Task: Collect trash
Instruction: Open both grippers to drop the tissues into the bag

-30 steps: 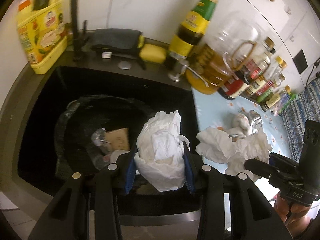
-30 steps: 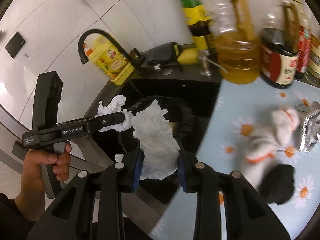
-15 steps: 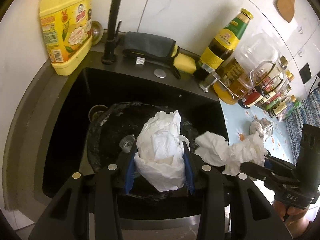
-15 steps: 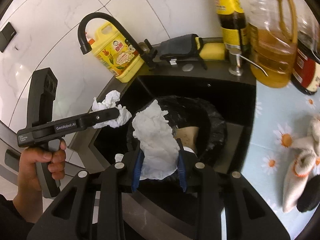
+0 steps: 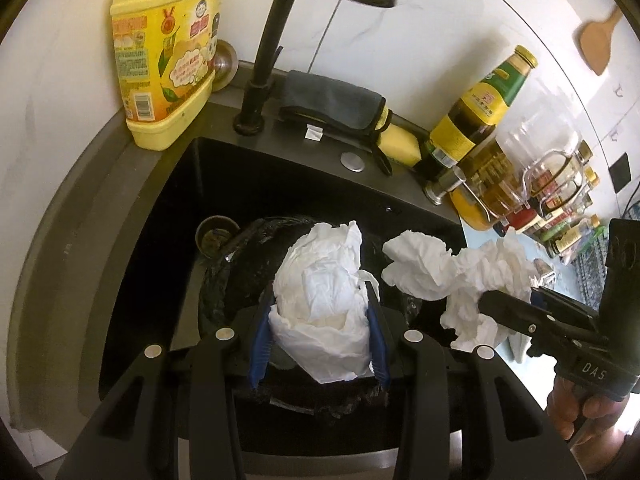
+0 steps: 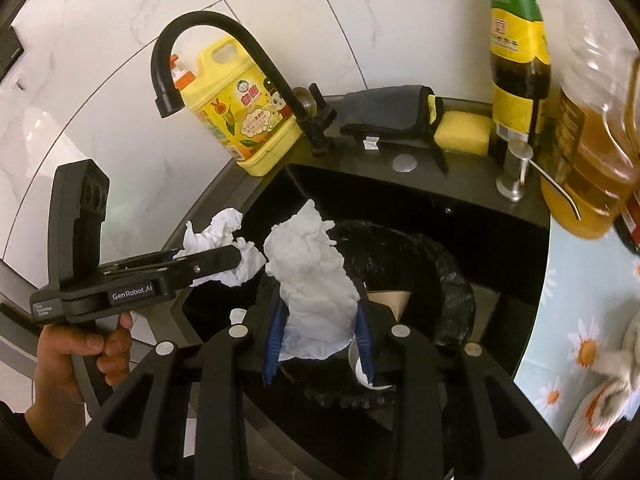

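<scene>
White tissue is clamped in both sets of jaws: the left gripper (image 5: 318,344) is closed on one crumpled wad (image 5: 320,300), the right gripper (image 6: 318,344) on a second wad (image 6: 316,280). Each wad is pinched low between the blue pads (image 5: 259,350), w/ the bulk left sticking up, so it should drop free once the jaws are opened. Both are held over the black-lined trash bin (image 6: 452,280) that is set inside the dark sink (image 5: 168,240), prob. so both loads can be let go together. Cardboard scrap (image 6: 388,300) is seen already in the bin.

Room is tight. The grippers are side by side, wads near each other but apart. The bin rim is just below the fingers; sink walls close in at left and back. The black faucet (image 6: 224,40) arches above, approx. over the far edge. Bottles (image 5: 480,120) and a detergent jug (image 5: 168,52) are lined along the ledge, well apart from the drop path.
</scene>
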Demonstrator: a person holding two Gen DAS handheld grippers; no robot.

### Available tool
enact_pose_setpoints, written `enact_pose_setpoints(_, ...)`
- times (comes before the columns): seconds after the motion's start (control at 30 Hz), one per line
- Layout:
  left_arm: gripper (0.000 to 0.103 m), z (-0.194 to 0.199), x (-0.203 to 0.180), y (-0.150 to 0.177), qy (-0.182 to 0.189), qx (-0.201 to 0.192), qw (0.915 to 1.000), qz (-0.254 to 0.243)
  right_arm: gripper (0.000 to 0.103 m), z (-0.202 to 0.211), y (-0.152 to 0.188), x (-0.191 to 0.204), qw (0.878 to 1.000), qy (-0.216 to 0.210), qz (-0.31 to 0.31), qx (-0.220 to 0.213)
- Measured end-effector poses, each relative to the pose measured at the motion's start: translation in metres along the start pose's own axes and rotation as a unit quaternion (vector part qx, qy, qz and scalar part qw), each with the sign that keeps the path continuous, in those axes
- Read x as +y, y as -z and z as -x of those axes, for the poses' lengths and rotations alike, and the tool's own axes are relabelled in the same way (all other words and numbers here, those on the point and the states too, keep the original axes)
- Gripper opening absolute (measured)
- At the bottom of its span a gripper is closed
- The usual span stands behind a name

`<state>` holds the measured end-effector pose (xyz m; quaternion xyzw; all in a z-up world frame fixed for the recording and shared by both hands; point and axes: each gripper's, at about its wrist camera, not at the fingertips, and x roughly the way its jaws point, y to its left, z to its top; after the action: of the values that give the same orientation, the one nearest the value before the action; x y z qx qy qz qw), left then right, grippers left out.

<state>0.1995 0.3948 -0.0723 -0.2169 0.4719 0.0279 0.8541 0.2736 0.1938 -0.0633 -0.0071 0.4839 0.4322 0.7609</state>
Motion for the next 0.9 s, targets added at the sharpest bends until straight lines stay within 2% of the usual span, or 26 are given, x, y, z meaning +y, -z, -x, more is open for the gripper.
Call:
enact_pose_setpoints(0.2,0.043,-0.013,0.004,-0.007,-0.004,0.015,0.9998,0.01,0.037,-0.011,-0.01,-0.009,1.0,0.005,-0.006,0.008)
enact_pose_setpoints(0.23,0.052,-0.016,0.003,-0.008,-0.007,0.019,0.9997,0.01,0.04,-0.011,-0.01,-0.011,1.0,0.005,-0.009,0.008)
enact_pose_setpoints(0.3,0.064,-0.02,0.004,-0.009,-0.01,0.024,0.9995,0.016,0.045,-0.014,-0.012,-0.015,1.0,0.003,-0.019,0.011)
enact_pose_setpoints(0.37,0.064,-0.023,0.005,-0.01,-0.004,0.028,0.9993,0.024,0.054,-0.018,-0.014,-0.02,0.999,0.001,-0.028,0.017)
enact_pose_setpoints(0.47,0.064,-0.026,0.005,-0.011,-0.006,0.033,0.9992,0.023,0.059,-0.022,-0.014,-0.025,0.999,0.0,-0.04,0.02)
enact_pose_setpoints(0.9,0.064,-0.019,0.006,-0.011,-0.012,0.024,0.9994,0.022,0.06,-0.011,-0.009,-0.027,0.998,0.006,-0.057,0.008)
